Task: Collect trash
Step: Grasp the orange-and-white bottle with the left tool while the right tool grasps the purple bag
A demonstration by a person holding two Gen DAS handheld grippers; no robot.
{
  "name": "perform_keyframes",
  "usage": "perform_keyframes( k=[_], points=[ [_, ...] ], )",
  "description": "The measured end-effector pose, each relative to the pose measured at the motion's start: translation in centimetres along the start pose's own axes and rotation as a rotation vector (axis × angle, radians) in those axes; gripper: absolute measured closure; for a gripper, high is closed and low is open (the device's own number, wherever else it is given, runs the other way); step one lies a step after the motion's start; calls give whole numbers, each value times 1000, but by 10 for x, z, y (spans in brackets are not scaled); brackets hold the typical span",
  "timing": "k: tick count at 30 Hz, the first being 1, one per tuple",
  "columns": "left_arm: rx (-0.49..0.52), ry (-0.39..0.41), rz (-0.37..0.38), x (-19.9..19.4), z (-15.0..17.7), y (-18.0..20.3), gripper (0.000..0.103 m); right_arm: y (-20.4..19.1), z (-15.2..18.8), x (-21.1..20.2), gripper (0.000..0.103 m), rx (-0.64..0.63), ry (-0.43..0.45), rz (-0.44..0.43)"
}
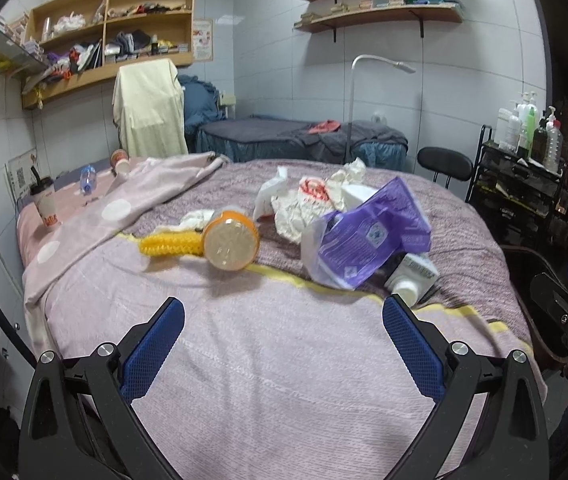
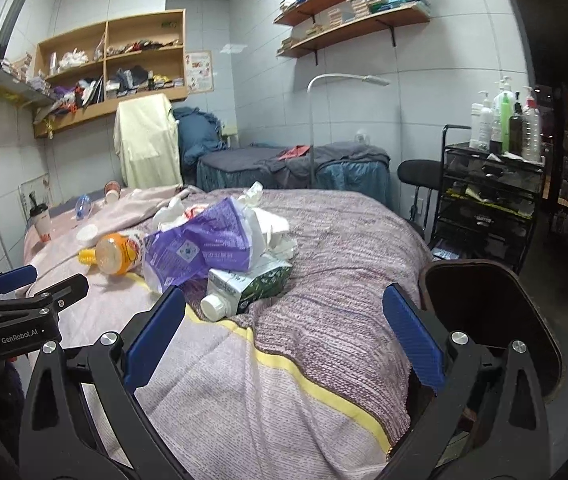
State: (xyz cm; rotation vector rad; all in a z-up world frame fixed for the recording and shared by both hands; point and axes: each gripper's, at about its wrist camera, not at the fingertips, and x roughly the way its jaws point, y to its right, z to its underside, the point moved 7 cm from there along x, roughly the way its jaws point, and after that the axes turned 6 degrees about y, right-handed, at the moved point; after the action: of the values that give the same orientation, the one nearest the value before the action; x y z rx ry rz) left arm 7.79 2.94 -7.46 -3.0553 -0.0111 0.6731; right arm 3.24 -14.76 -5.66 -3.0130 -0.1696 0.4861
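I read the scene outward from the orange bottle [image 1: 231, 242], which lay on its side on the bed [image 1: 267, 360], base toward the left wrist camera. Far to its left, near the wall, a lidded drink cup [image 1: 45, 205] with a straw stood upright; behind that a small clear bottle [image 1: 87, 183] and a tipped paper cup [image 1: 120, 161] lay on the pink spotted cloth [image 1: 115, 210]. Touching the orange bottle's left side was a yellow knobbly thing [image 1: 167, 244] I could not identify. Just right of it and behind sat crumpled white paper and bags [image 1: 308, 200], one with red print. Further right a purple plastic pouch [image 1: 368, 236] draped over a white and green carton [image 2: 249, 282], whose white cap pointed at me, nearest the bed's front edge.

My left gripper [image 1: 284, 316] hung short of the bottle with its blue pads spread wide and nothing between them. My right gripper [image 2: 284, 308] was likewise spread and empty, with the carton's cap just beyond its left pad. Right of the bed, close by that gripper, a dark open bin [image 2: 492, 320] waited; I could not see anything inside it.

I judged the job barely begun: every piece seemed to be on the bed, none gripped. The pile looked light, crumpled and loosely stacked, so lifting one piece might drag its neighbours.
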Motion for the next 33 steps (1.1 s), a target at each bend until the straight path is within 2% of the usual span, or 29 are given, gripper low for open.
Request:
perform_keyframes(
  k=[6, 12, 16, 19, 24, 27, 31, 33],
  points=[
    [-52, -125, 41, 22, 10, -20, 6, -16, -1, 34, 6, -24, -100, -119],
    [-81, -179, 83, 43, -9, -39, 6, -44, -15, 72, 6, -102, -150, -233],
    [-80, -203, 102, 60, -26, -47, 6, -64, -22, 95, 6, -208, -169, -260],
    [-86, -225, 107, 75, -37, -56, 6, -72, -29, 107, 7, -286, -158, -250],
    [-100, -284, 111, 105, -49, -68, 6, -81, -30, 133, 22, -399, -185, -249],
    [-127, -335, 140, 124, -53, -69, 6, -84, -28, 144, 29, -433, -208, -258],
    [-150, -437, 173, 154, -50, -67, 6, -84, -19, 155, 58, -428, -269, -284],
    [-153, -481, 192, 167, -47, -66, 6, -81, -18, 157, 67, -427, -266, -273]
  ],
)
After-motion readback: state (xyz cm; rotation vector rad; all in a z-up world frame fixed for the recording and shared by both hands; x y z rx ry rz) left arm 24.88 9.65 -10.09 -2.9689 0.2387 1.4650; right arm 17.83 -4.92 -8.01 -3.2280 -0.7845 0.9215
